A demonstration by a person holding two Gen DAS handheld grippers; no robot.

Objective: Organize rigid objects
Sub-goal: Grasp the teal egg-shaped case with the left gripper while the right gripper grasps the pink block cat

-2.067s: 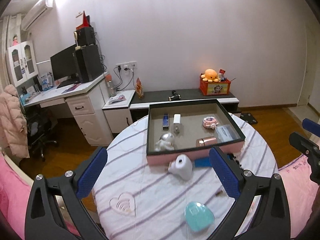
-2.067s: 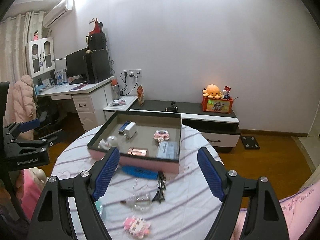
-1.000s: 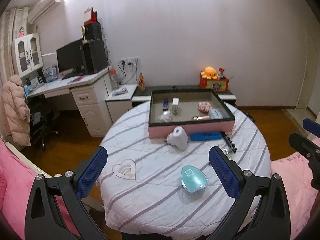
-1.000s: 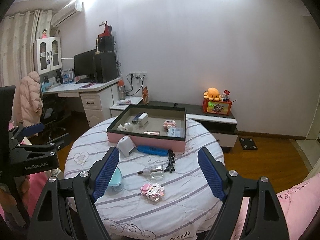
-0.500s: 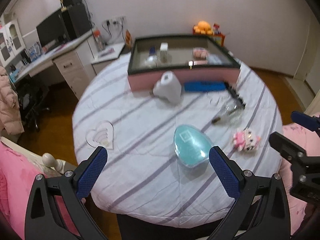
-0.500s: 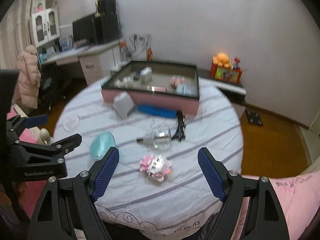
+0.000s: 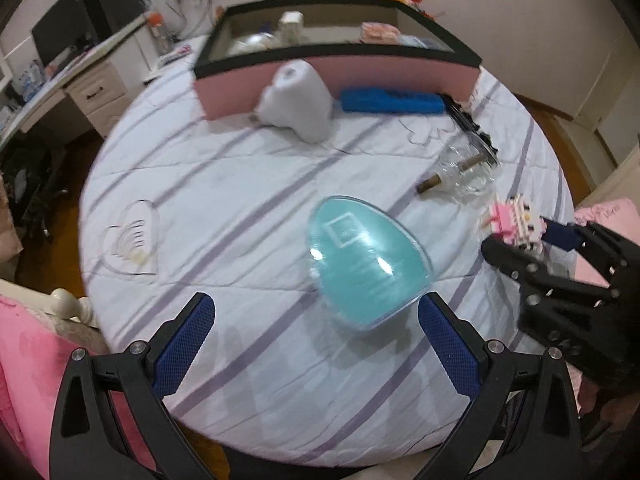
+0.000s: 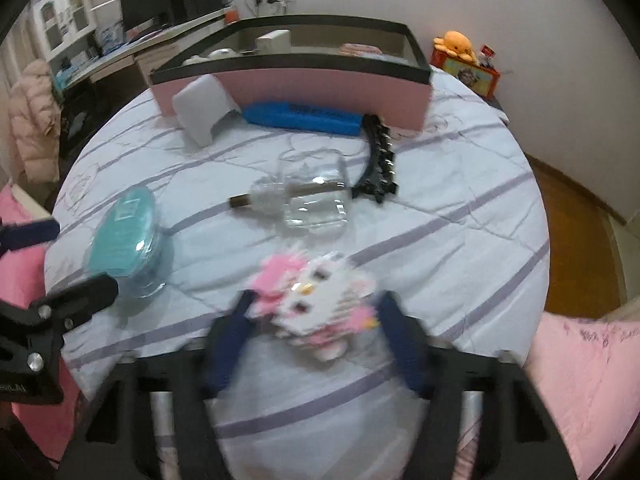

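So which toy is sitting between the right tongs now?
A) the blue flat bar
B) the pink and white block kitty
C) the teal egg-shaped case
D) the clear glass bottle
B: in the right wrist view the pink and white block kitty sits between the two blue pads of the right tongs, though blur hides whether they touch it.

Bottle (image 8: 310,200) before tray (image 8: 288,80) (on table (image 8: 460,216)).

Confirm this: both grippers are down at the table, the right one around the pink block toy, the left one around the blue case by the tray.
One detail is wrong. The left gripper is open at the teal egg-shaped case, not the blue case by the tray, as the left wrist view shows. The right gripper does straddle the pink block toy.
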